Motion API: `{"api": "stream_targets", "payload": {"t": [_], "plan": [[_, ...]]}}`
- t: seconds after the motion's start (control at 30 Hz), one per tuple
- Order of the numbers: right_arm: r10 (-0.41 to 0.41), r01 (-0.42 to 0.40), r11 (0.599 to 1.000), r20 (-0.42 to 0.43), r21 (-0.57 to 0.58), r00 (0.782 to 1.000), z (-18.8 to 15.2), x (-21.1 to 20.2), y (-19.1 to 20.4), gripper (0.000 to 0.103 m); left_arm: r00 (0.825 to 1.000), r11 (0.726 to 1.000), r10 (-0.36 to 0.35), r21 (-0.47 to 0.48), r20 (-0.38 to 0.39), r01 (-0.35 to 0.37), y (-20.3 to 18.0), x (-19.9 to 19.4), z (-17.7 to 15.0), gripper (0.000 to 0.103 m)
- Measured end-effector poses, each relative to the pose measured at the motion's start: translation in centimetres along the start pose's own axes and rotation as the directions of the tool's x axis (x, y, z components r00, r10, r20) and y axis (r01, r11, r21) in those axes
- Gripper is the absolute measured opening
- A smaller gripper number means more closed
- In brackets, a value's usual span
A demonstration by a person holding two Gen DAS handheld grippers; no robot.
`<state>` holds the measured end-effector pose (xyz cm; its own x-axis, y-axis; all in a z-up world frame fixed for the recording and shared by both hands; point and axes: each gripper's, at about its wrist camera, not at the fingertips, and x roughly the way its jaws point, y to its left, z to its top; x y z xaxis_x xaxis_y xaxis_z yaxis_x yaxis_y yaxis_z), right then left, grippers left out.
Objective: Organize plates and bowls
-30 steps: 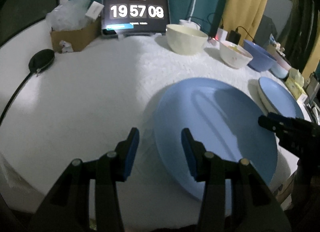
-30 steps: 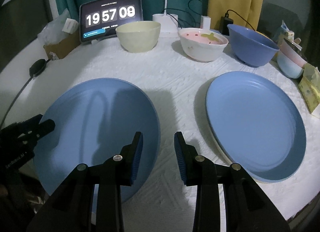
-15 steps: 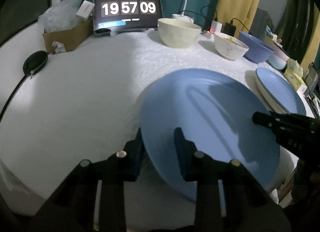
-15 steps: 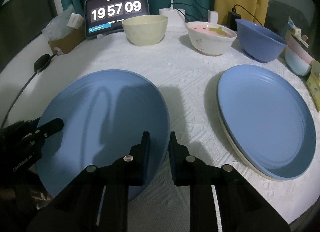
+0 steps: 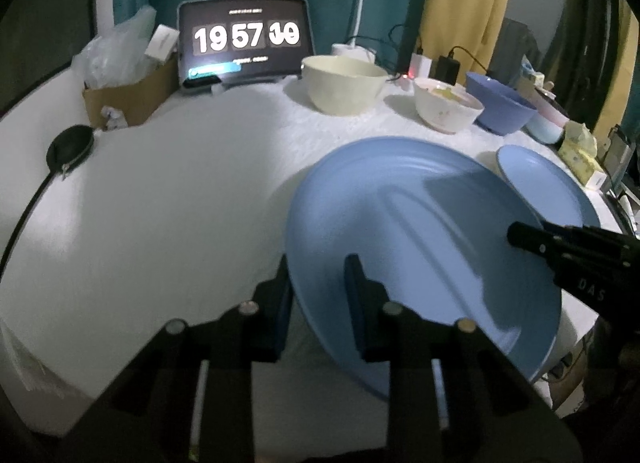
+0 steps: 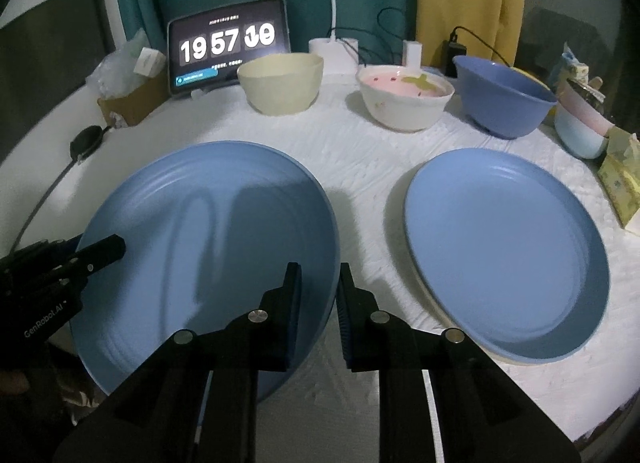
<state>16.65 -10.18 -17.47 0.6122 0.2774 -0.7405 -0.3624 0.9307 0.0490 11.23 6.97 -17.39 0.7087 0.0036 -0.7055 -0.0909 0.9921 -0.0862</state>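
Blue plate (image 6: 208, 247) sits clamped at opposite rims by left gripper (image 5: 316, 303) and right gripper (image 6: 318, 303), beside stacked plates (image 6: 504, 247).

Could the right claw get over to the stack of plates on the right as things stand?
Probably not freely: the right claw is shut on the rim of the round blue plate, which the left claw grips too. The white tablecloth toward the stacked blue plate looks clear.
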Motion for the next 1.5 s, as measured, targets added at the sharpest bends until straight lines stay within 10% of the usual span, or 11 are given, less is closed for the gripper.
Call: {"api": "stream_targets", "payload": {"t": [1.5], "plan": [[-0.06, 0.041, 0.984, 0.103, 0.176, 0.993, 0.1, -4.7, -12.4, 0.019, 0.997, 0.984, -0.083, 0.16, 0.01, 0.08, -12.3, 0.2, 4.6, 0.026]]}}
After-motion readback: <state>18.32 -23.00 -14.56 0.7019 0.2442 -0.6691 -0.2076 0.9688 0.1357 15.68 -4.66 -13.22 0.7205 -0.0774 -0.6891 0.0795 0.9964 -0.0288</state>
